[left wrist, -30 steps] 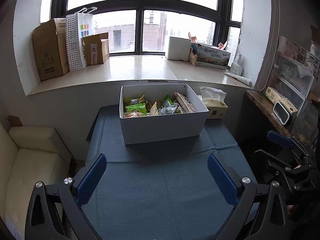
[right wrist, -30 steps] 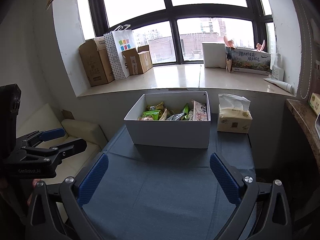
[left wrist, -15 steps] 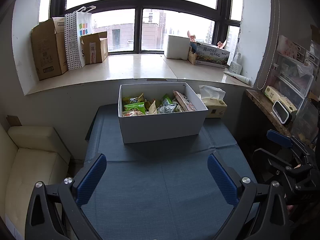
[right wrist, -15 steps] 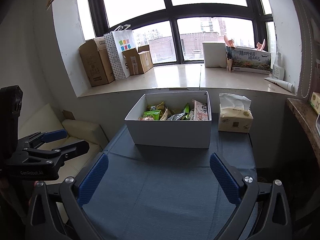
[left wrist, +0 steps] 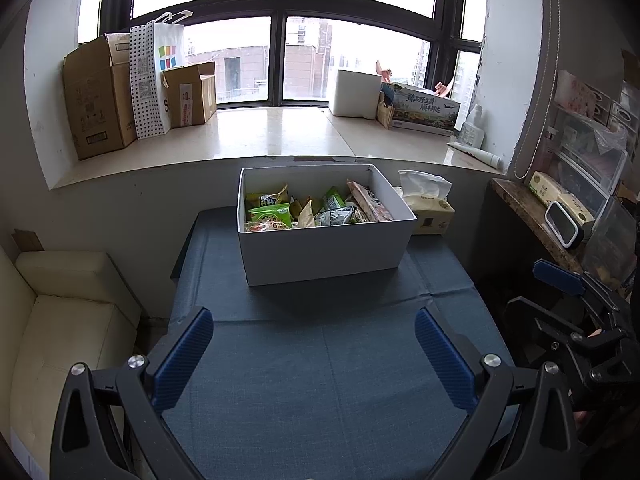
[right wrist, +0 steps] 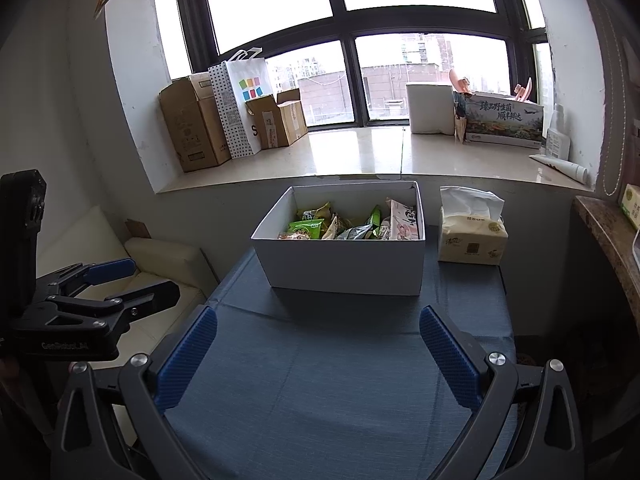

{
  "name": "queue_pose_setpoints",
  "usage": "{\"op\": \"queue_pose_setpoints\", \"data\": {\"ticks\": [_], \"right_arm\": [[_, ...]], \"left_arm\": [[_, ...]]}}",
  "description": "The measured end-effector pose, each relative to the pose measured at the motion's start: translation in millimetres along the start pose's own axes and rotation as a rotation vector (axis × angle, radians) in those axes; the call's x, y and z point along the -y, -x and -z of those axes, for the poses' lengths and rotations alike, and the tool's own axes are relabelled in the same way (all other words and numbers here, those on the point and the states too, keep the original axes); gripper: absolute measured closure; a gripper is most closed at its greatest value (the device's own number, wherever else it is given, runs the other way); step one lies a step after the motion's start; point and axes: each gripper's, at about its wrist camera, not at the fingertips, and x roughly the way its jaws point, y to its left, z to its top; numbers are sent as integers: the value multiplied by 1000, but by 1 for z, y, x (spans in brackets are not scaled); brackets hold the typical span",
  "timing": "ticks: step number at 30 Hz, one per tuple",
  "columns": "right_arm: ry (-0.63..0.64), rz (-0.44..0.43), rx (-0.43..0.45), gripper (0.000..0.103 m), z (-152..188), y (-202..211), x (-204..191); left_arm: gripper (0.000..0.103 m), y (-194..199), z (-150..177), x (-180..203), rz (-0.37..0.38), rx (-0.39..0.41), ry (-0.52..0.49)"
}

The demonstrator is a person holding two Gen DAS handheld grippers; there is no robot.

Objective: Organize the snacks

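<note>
White box (left wrist: 324, 248) heaped with snack packets (left wrist: 316, 210) on blue-clothed table (left wrist: 320, 360).

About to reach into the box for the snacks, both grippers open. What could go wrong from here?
The snack packets lie jumbled and overlapping in the white box, so the left gripper or the right gripper may pinch two at once or crush one. The box looks light; catching a finger on its rim could drag it across the blue cloth. The tissue pack stands close beside the box and might get knocked.
</note>
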Motion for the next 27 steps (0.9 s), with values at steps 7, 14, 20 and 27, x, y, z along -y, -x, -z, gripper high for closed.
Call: {"op": "queue_pose_setpoints", "data": {"ticks": [7, 14, 20, 27], "right_arm": [[-8, -8, -3, 0, 0, 0, 2], [-11, -5, -5, 0, 0, -1, 2], [-5, -8, -5, 0, 1, 0, 0], [-6, -8, -5, 0, 1, 0, 1]], "left_arm": [[0, 0, 0, 1, 4, -1, -5], [0, 0, 0, 1, 4, -3, -5], [0, -1, 0, 2, 5, -12, -9], [0, 0, 0, 2, 2, -10, -6]]}}
